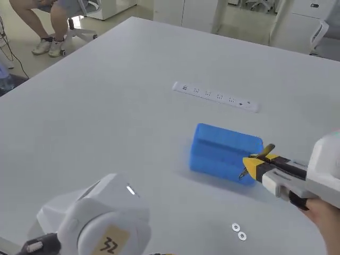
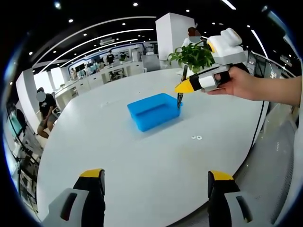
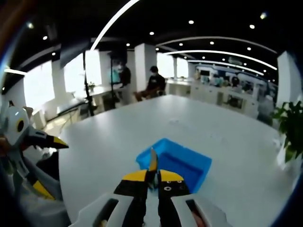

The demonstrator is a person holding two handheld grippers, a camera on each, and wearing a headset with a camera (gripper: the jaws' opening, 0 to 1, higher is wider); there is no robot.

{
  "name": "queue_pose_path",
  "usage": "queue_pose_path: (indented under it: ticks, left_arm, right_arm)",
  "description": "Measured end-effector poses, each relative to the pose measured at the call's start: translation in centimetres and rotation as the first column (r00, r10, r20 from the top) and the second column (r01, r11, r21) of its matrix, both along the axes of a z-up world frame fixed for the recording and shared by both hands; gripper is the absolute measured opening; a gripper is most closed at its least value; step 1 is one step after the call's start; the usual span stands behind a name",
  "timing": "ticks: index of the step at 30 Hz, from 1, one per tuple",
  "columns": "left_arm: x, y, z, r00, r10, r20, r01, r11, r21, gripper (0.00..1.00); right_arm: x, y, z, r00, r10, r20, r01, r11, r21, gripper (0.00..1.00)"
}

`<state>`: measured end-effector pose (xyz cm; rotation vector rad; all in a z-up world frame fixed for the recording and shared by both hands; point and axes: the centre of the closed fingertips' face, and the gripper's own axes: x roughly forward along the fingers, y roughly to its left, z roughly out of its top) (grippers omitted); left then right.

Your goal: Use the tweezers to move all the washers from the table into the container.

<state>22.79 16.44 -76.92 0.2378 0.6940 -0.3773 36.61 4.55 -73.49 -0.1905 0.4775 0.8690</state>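
A blue open container [image 1: 226, 151] stands on the white table [image 1: 106, 122]. My right gripper [image 1: 254, 163] is shut on dark tweezers [image 1: 245, 171], whose tip hangs over the container's near right corner. I cannot tell whether the tip holds anything. Two small washers [image 1: 239, 231] lie side by side on the table, nearer than the container. In the right gripper view the tweezers [image 3: 153, 162] point at the container [image 3: 176, 163]. My left gripper [image 2: 156, 184] stands open and empty, low at the near left; from there I see the container [image 2: 152, 111], the washers [image 2: 196, 137] and the right gripper [image 2: 183, 87].
A white power strip [image 1: 215, 96] lies beyond the container. At the table's far left corner a person sits on an office chair [image 1: 79, 24]. A potted plant [image 2: 191, 56] stands past the table's edge. People stand at other benches in the distance.
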Motion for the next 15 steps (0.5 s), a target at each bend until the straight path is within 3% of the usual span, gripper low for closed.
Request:
queue_pose_path:
  ticks: [15]
  left_arm:
    - [-0.3, -0.1, -0.3, 1.000, 0.006, -0.009, -0.006, 1.000, -0.006, 0.92]
  right_arm:
    - [-3.4, -1.3, -3.1, 0.996, -0.021, -0.092, 0.019, 1.000, -0.023, 0.04]
